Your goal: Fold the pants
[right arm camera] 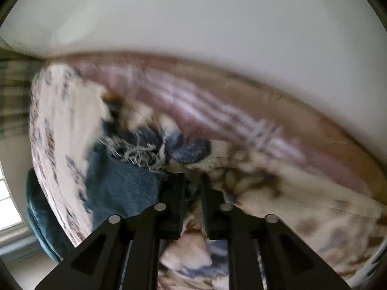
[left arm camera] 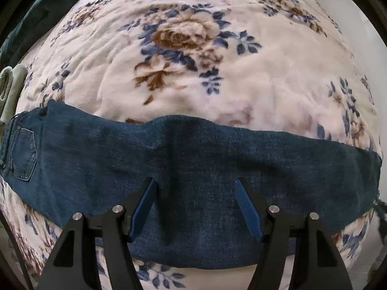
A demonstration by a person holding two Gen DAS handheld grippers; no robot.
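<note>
Blue denim pants (left arm camera: 193,159) lie folded lengthwise in a long band across a floral blanket (left arm camera: 188,67), back pocket (left arm camera: 23,154) at the far left, leg ends at the right. My left gripper (left arm camera: 196,181) is open, its blue-padded fingers (left arm camera: 145,205) spread above the middle of the band. In the blurred right wrist view the frayed leg hem (right arm camera: 135,152) of the pants (right arm camera: 121,186) lies just left of my right gripper (right arm camera: 193,178). Its jaws stand close together with only a narrow gap, over the blanket (right arm camera: 278,193), nothing held.
The blanket covers a bed. A dark teal cloth (left arm camera: 36,12) lies at the back left and a pale green item (left arm camera: 12,84) at the left edge. A pink striped sheet (right arm camera: 205,111) and a white wall (right arm camera: 193,19) lie beyond the bed's end.
</note>
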